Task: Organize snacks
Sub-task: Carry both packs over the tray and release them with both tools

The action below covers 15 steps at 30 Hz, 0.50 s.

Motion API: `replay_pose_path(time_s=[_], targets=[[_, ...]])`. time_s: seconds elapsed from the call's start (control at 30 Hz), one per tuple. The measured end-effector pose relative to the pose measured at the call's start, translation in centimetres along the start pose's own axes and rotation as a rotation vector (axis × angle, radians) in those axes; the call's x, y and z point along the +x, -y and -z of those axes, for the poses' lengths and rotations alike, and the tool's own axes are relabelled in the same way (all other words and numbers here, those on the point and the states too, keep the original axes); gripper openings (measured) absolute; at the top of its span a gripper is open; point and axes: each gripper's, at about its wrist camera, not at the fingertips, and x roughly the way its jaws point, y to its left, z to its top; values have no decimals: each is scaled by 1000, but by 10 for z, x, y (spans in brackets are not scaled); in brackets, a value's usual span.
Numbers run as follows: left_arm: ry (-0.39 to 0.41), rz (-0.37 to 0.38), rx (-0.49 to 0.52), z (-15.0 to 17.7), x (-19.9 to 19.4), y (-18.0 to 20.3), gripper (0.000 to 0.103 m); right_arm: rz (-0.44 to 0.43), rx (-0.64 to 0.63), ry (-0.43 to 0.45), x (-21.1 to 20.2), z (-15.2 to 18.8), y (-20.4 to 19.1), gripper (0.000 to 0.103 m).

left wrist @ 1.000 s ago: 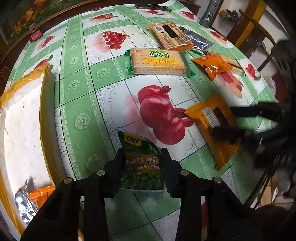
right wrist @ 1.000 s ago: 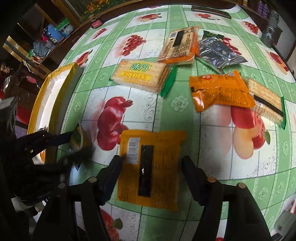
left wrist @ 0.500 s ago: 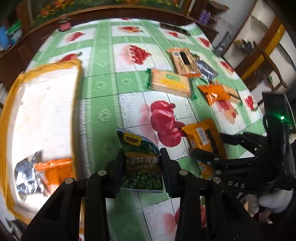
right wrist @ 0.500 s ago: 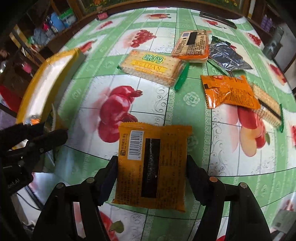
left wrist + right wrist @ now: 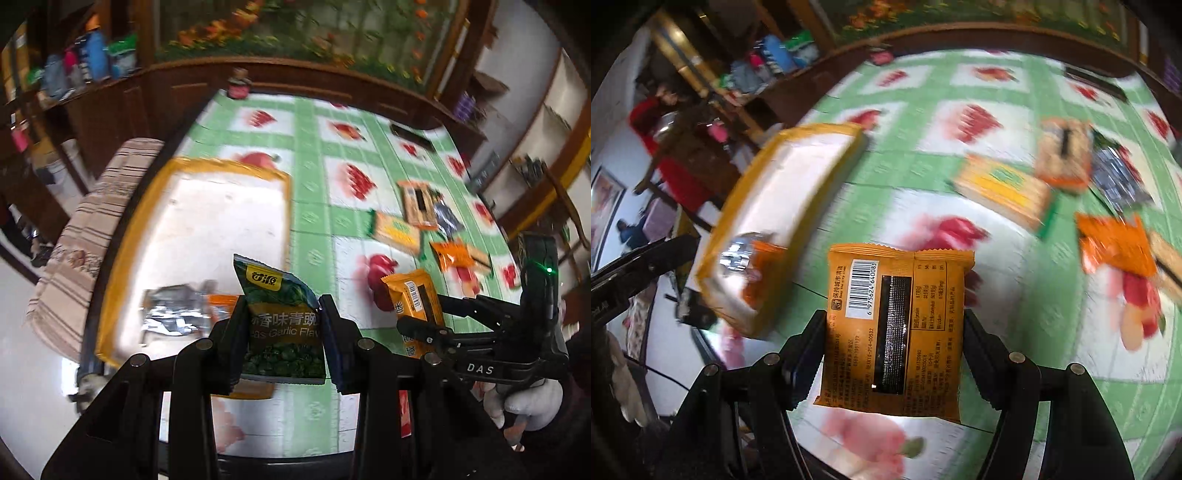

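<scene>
**Me:** Left gripper (image 5: 282,325) clamped on the green pea packet (image 5: 282,314), pads pressing both side edges. Packet upright between my fingers, clear of the table, hanging over the near right edge of the yellow-rimmed tray (image 5: 286,206).

**You:** Right side?

**Me:** Right gripper (image 5: 894,332) gripping the orange packet (image 5: 895,325) across its width, jaws wide but tight on both edges. Barcode side faces the camera. It's lifted off the tablecloth (image 5: 923,99), just right of the tray's near end.

**You:** Tray contents?

**Me:** Silver foil pouch (image 5: 171,314) and a small orange pouch (image 5: 221,304) touching it, both at the near end. Rest of the tray floor is bare white.

**You:** What's still on the table?

**Me:** Cluster at the far right, well apart from the tray: cracker pack with yellow-green label (image 5: 1003,188), tan packet with a dark stripe (image 5: 1063,155) beyond it, dark foil packet (image 5: 1119,173) beside that, bright orange bag (image 5: 1115,243) nearer, partly lying over another cracker pack (image 5: 1169,258). Motion blur there, print unreadable.

**You:** Anything else?

**Me:** My right hand in a white glove (image 5: 528,402) on the handle.
</scene>
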Motion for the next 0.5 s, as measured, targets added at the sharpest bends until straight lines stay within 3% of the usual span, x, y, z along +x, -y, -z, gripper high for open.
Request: replay_pose_path(time_s=[0.2, 0.23, 0.5], targets=[[56, -15, -66, 2, -19, -28, 34, -64, -90, 27, -7, -22, -46, 71], [60, -16, -72, 2, -21, -32, 34, -106, -125, 46, -9, -25, -53, 71], [84, -5, -135, -5, -18, -75, 34, -141, -179, 38, 3, -57, -99, 71]])
